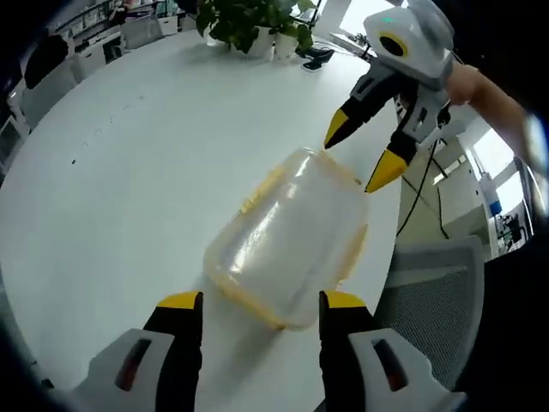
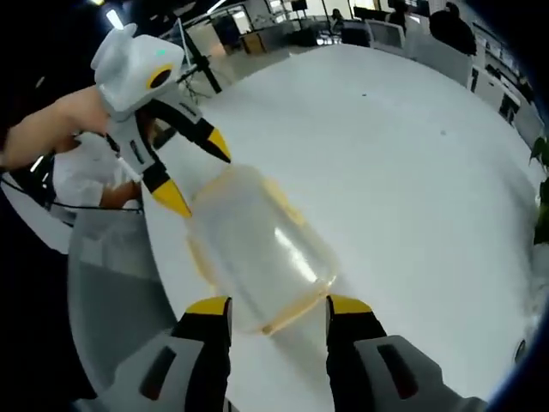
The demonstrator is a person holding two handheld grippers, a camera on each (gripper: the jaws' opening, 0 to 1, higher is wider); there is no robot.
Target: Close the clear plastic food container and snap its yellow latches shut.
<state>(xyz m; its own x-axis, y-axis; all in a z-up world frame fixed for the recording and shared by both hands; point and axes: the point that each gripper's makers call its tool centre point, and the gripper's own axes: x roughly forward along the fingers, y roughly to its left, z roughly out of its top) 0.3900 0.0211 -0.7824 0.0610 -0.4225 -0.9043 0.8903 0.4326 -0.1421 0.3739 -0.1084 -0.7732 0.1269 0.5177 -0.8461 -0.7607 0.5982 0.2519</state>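
The clear plastic food container (image 1: 292, 236) with yellow latches lies on the white round table (image 1: 129, 163), its lid on. In the left gripper view my left gripper (image 1: 261, 300) stands open just short of the container's near end, and the right gripper (image 1: 358, 159) hovers open at the far end. The right gripper view has the same container (image 2: 257, 249) from the other side. There my right gripper (image 2: 279, 306) is open at its near end, while the left gripper (image 2: 199, 178) is open at the far end, held by a hand.
A potted plant (image 1: 253, 21) and dark small items stand at the table's far side. A grey mesh chair (image 1: 437, 300) sits by the table edge close to the container. Office desks and chairs (image 2: 412, 34) lie beyond the table.
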